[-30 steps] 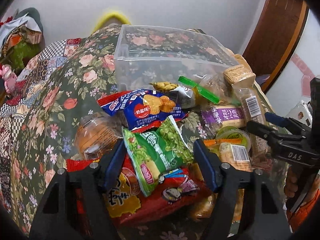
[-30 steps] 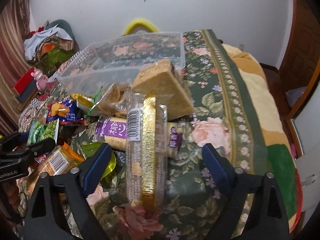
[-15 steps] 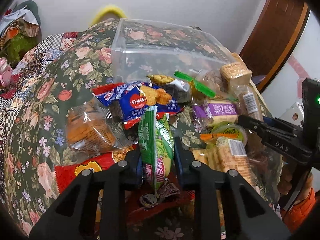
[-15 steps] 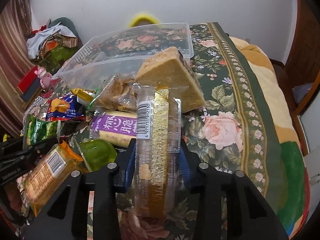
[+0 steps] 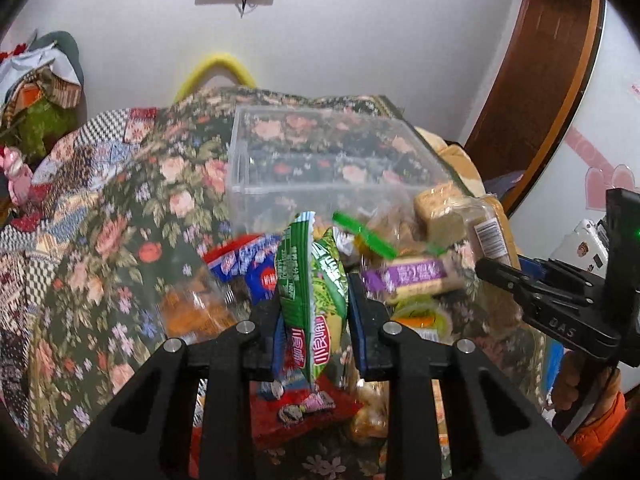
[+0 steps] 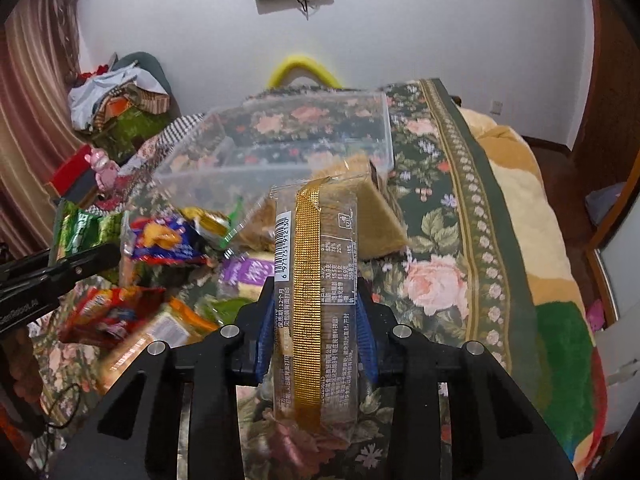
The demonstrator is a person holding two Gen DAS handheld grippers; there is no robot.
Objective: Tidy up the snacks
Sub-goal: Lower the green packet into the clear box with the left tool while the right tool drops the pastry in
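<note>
My left gripper [image 5: 314, 320] is shut on a green snack bag [image 5: 310, 296] and holds it upright above the snack pile. My right gripper [image 6: 316, 332] is shut on a clear long packet with a gold stripe [image 6: 316, 280], lifted off the bed. A clear plastic bin [image 5: 324, 164] stands beyond the pile, also in the right wrist view [image 6: 280, 140]. The right gripper shows at the right of the left wrist view [image 5: 552, 296]; the left gripper shows at the left of the right wrist view [image 6: 52, 276].
Loose snacks lie on the floral bedspread [image 5: 120, 220]: a blue bag [image 6: 164, 240], a red bag [image 5: 304, 412], a purple packet [image 5: 416, 276], a tan cake block [image 5: 444, 216], an orange packet [image 5: 196, 312]. Piled clothes [image 6: 116, 96] sit at the far left.
Both grippers closed on their snacks and then lifted them off the pile toward the bin. The views tilted upward, showing more wall.
</note>
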